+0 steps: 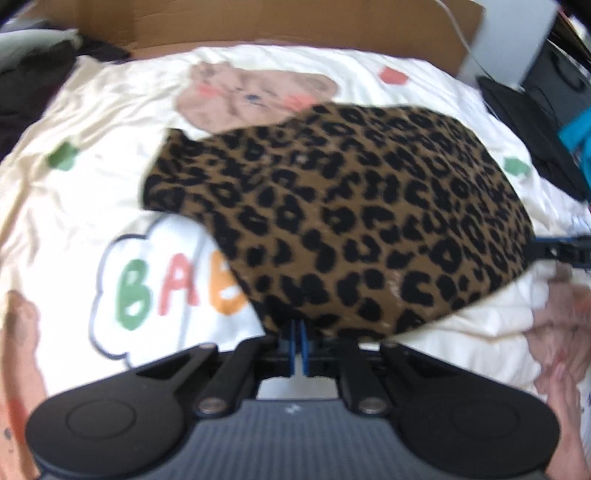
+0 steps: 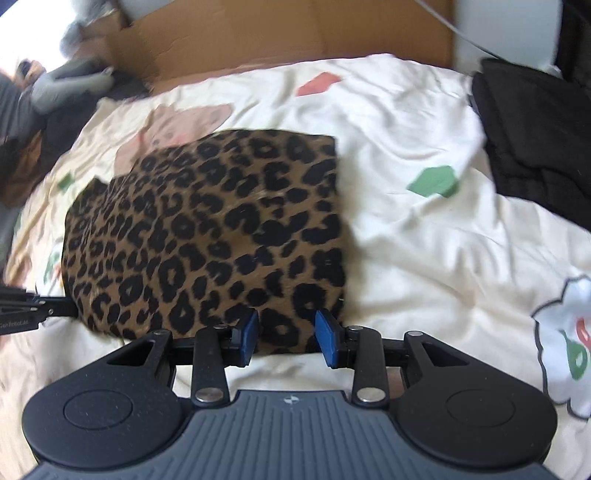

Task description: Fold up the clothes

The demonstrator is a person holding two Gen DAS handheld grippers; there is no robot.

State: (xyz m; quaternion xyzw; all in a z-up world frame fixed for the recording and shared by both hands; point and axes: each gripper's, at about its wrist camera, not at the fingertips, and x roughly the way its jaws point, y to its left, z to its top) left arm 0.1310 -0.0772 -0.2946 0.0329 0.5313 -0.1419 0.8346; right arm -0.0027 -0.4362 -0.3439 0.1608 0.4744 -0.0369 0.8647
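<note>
A leopard-print garment (image 1: 351, 221) lies folded on a cream bedcover (image 1: 92, 110) printed with bears and letters. My left gripper (image 1: 297, 347) sits at the garment's near edge. Its blue pads are almost together, with the hem pinched between them. In the right wrist view the same garment (image 2: 207, 229) fills the middle left. My right gripper (image 2: 288, 334) stands at its near right corner. The blue pads (image 2: 251, 332) are apart, with flat fabric between them and no visible squeeze. Each gripper shows at the edge of the other's view: the right gripper (image 1: 557, 251), the left gripper (image 2: 33, 308).
A cardboard box (image 2: 258, 33) stands along the bed's far side. Dark folded clothes (image 2: 535, 140) are piled at the right edge of the bed. Grey and dark clothes (image 1: 40, 66) lie at the far left, and a blue object (image 1: 578, 133) is at the right.
</note>
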